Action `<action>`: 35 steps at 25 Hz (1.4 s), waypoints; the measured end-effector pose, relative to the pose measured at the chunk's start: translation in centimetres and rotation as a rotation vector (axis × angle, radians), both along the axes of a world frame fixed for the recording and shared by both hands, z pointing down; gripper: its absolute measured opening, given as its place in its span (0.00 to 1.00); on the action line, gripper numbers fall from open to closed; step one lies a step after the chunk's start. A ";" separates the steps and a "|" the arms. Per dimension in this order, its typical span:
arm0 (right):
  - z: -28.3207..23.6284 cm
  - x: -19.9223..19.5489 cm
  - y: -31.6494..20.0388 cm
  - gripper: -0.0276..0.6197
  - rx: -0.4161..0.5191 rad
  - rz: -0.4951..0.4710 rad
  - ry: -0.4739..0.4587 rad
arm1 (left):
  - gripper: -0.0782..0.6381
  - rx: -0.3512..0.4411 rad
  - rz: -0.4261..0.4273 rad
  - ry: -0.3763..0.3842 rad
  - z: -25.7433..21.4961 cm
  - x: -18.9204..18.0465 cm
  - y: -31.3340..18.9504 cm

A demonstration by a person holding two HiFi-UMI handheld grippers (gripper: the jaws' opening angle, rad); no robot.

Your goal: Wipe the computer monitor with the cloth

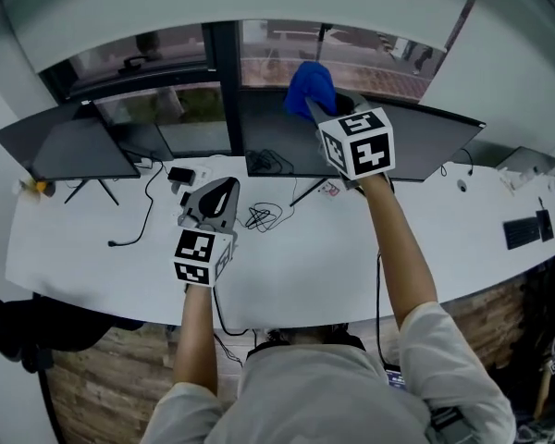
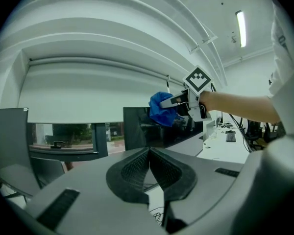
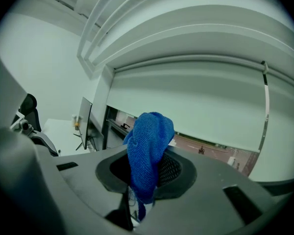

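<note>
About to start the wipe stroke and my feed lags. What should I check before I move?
1. Cloth clamped in the right gripper: ok.
2. Cloth up at the monitor's top edge: ok.
3. Cloth pressed against the screen: cannot tell.
4. Left gripper shut, empty, low over the desk, off the screen: ok.
5. Cables lie on the desk, below the stroke path: ok.

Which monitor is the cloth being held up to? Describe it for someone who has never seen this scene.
On the long white desk under the window stand two dark monitors. It is the wide monitor straight ahead of the person. Unlike the left monitor, it has the right gripper holding a blue cloth by its top edge.
</note>
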State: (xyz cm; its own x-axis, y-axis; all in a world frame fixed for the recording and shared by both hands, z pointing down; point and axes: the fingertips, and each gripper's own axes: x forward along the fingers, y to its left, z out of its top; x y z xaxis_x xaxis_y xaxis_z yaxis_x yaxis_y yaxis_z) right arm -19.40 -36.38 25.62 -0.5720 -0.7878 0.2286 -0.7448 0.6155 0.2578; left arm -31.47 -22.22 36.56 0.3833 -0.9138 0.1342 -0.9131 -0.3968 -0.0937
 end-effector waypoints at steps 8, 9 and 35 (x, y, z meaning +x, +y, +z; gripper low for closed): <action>-0.7 13.6 -2.3 0.18 -0.054 0.070 -0.053 | 0.13 0.014 0.078 -0.015 -1.3 10.8 -2.9; -0.8 15.5 -2.6 0.18 -0.060 0.078 -0.055 | 0.13 0.022 0.087 -0.018 -1.7 12.3 -3.3; -0.4 50.0 -6.5 0.18 -0.089 0.296 -0.197 | 0.13 -0.020 0.216 -0.082 -0.1 36.1 -7.2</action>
State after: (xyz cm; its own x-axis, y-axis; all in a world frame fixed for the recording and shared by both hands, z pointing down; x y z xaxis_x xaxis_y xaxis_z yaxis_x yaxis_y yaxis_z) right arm 30.63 -42.83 25.20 -0.3624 -0.9076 0.2118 -0.9239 0.3798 0.0465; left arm 4.64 -29.40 36.51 0.5568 -0.8086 0.1902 -0.7965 -0.5847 -0.1542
